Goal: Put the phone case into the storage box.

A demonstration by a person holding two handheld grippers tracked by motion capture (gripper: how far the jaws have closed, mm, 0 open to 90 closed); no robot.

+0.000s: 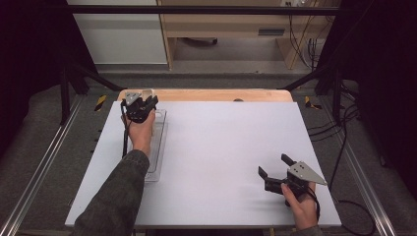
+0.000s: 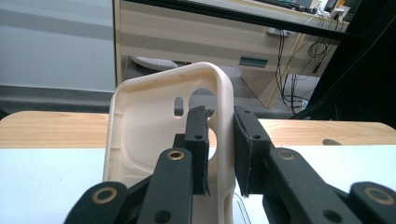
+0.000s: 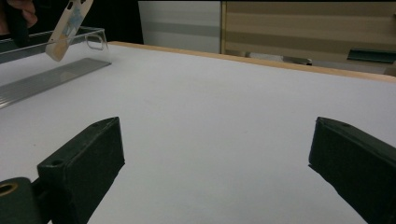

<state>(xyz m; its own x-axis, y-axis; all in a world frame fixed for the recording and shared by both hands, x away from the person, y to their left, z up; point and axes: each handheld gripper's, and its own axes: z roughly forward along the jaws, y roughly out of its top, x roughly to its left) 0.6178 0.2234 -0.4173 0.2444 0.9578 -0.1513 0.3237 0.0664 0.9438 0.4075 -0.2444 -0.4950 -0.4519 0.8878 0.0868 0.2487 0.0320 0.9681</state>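
At the table's far left, my left gripper point(image 1: 141, 105) is held up by a hand and is shut on a cream plastic phone case point(image 1: 146, 93). In the left gripper view the case point(image 2: 140, 121) stands upright, and the gripper point(image 2: 219, 116) pinches its right side wall between the two pads. The case hangs over the far end of a clear plastic tray point(image 1: 158, 147). Near the front right, my right gripper point(image 1: 273, 165) rests low over the white table, open with nothing between its jaws. From the right gripper point(image 3: 217, 128) the case point(image 3: 65, 28) and tray point(image 3: 46, 77) appear far off at the upper left.
The white tabletop point(image 1: 221, 147) has a wooden strip point(image 1: 206, 95) along its far edge. Black cables point(image 1: 339, 147) trail on the floor at the right. Beyond the table stand wooden furniture and a dark metal frame.
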